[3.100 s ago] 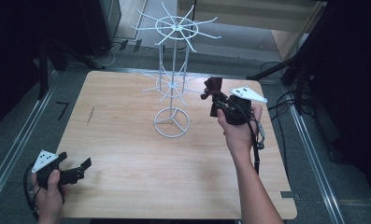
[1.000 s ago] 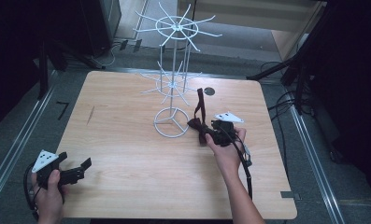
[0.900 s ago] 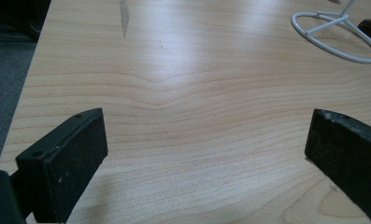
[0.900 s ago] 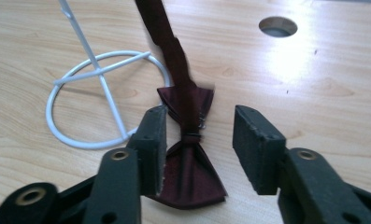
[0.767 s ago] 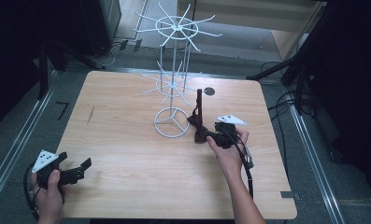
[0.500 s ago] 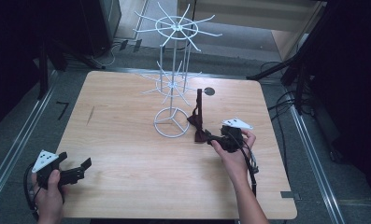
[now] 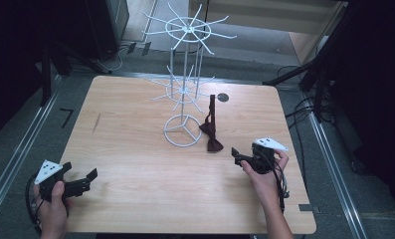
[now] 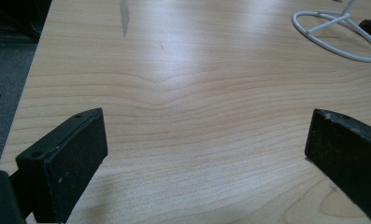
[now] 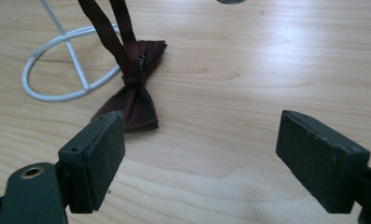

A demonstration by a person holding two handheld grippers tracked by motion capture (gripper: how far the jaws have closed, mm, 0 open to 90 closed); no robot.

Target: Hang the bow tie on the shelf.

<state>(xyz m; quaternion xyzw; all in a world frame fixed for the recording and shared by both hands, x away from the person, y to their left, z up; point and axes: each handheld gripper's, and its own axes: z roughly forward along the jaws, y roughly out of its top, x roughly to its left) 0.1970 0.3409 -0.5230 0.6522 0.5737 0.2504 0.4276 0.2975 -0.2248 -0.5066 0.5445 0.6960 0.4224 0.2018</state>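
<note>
A dark maroon bow tie (image 7: 213, 142) (image 9: 135, 100) lies with its bow on the wooden table (image 7: 135, 164), beside the base ring (image 7: 182, 130) (image 9: 57, 93) of a white wire rack (image 7: 185, 84). Its strap (image 7: 211, 107) runs up toward the rack's lower arms. My right gripper (image 7: 236, 158) (image 9: 199, 126) sits just right of the bow, low over the table. Its jaws have just been opening and stand open with nothing between them. My left gripper (image 7: 79, 173) (image 8: 206, 126) rests open near the front left corner, over bare wood.
A small dark round hole (image 7: 223, 97) sits in the table behind the bow tie. A dark streak (image 7: 96, 122) (image 8: 124, 14) marks the wood at left. Cables (image 7: 304, 107) lie on the floor past the right edge. The rack's base ring (image 8: 335, 46) is far ahead of the left gripper.
My right gripper let go of the bow tie, opened its jaws and drew back to the right and toward the front edge. The bow settled on the table. The left gripper kept still.
</note>
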